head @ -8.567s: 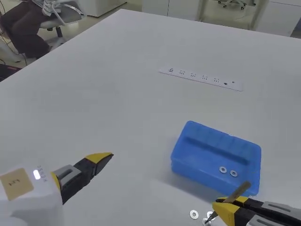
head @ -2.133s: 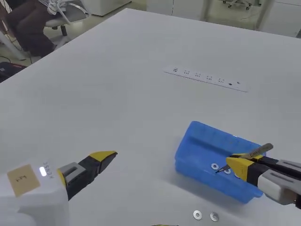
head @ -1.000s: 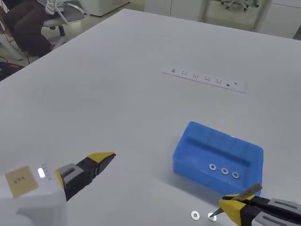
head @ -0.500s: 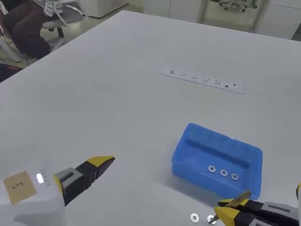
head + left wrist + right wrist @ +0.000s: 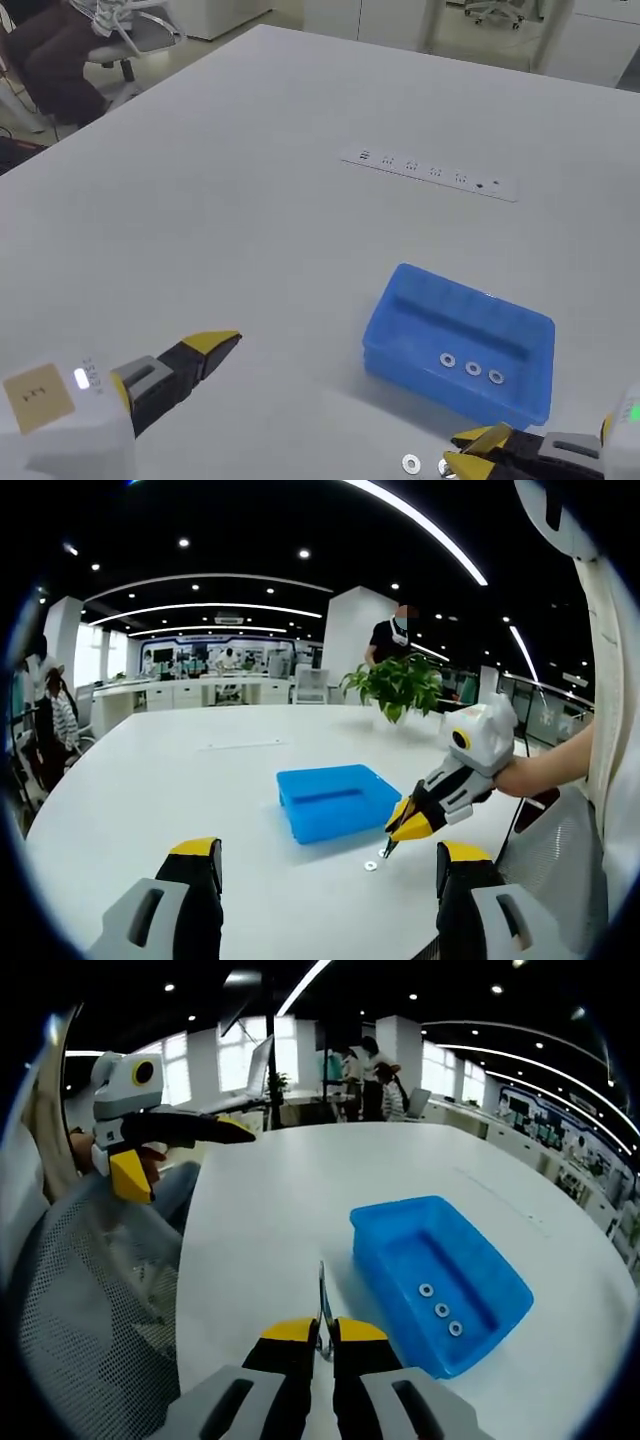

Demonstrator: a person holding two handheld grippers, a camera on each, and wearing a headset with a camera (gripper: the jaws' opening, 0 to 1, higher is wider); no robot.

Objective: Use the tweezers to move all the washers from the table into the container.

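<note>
My right gripper has its jaws pressed together on the tweezers, a thin metal pair that sticks up between the yellow tips. In the head view this right gripper sits low at the near right of the white table. The two loose washers lie just beside its tips, on the side away from my hand. They are small, flat, silvery rings, close to each other on the bare tabletop. I cannot tell whether the tweezer points touch the nearer one. From the left gripper view one loose washer shows just under the tips of the right gripper.

The blue container, a shallow rectangular tray, stands just beyond the loose washers. Three washers lie in a short row on its floor. In the right gripper view the container is ahead and to the right, and the row of three washers runs along its bottom.

My left gripper is well apart to the left, above the table. Its jaws are spread wide with nothing between them. A white power strip lies farther back on the table.
</note>
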